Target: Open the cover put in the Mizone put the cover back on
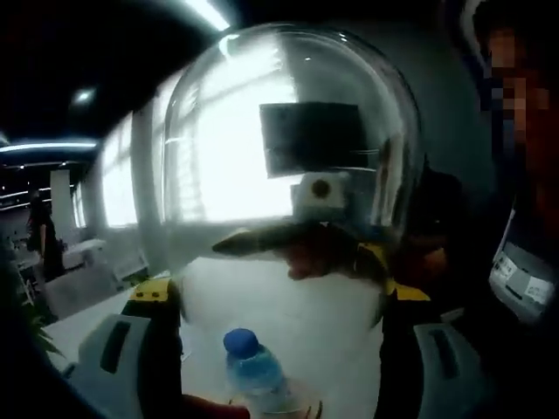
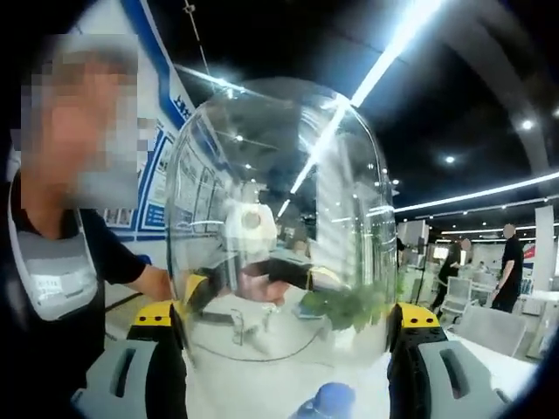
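Cover: a clear dome point(image 1: 288, 148), rounded on top and open below, sits between my left tongs point(image 1: 279, 349); in the right gripper view the same dome point(image 2: 279, 227) sits between my right tongs point(image 2: 284, 358).
Left tongs: jaws apart by the dome's width, one against each lower flank; I judge them clamped on the dome.
Right tongs: jaws likewise on either side of the dome's lower wall, clamped on it as far as I can tell.
Opposite tongs: through the clear wall I see the far pair, yellow-tipped, gripping the dome's far side.
Mizone: a bottle with a blue cap point(image 1: 249, 367) stands low between my left jaws, below the dome's rim; in the right gripper view its cap point(image 2: 327, 401) pokes up at the bottom, between my right jaws.
Bench: a white surface point(image 1: 332, 323) spreads beyond the bottle, seen under the dome.
Handling, dome: I judge it stiff, thin-walled and slick, light for its bulk, and likely to crack if knocked or squeezed hard.
Where to hold: low on the straight wall near the rim, opposite sides, not the curved crown where jaws would slide off.
Handling, bottle: tall and narrow, so I expect it tips easily if the rim clips it.
Person: someone stands close beyond the dome.
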Action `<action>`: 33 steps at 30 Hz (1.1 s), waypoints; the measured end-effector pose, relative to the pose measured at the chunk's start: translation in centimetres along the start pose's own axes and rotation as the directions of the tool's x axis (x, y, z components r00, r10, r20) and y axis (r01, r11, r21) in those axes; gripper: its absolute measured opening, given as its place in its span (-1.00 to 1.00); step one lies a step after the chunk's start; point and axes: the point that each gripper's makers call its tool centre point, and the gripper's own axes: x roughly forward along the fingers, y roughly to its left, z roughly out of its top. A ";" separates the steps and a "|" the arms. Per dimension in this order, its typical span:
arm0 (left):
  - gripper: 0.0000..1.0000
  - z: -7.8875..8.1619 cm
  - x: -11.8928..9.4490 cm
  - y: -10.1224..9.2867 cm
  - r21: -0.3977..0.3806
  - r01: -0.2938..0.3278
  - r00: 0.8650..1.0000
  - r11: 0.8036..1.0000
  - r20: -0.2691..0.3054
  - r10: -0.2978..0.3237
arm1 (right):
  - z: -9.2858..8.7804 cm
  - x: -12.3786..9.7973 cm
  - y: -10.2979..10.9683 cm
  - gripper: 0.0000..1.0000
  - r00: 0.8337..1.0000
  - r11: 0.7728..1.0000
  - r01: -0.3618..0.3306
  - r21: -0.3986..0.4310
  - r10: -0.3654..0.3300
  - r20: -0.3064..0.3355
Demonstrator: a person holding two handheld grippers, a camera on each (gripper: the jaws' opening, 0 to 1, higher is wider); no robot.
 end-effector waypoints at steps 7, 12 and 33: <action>0.64 -2.1 0.4 1.0 -0.038 0.001 1.000 0.999 -0.014 -0.002 | -2.2 0.1 -1.0 0.80 1.000 0.999 0.002 0.040 -0.002 -0.009; 0.64 -4.3 0.5 1.5 -0.078 0.005 1.000 0.997 -0.016 -0.006 | -4.4 0.3 -1.4 0.80 1.000 0.997 0.006 0.078 -0.005 -0.016; 0.64 -11.5 0.9 2.4 -0.166 0.008 0.999 0.986 -0.049 -0.016 | -11.6 0.3 -1.7 0.80 0.998 0.988 0.013 0.153 -0.002 -0.069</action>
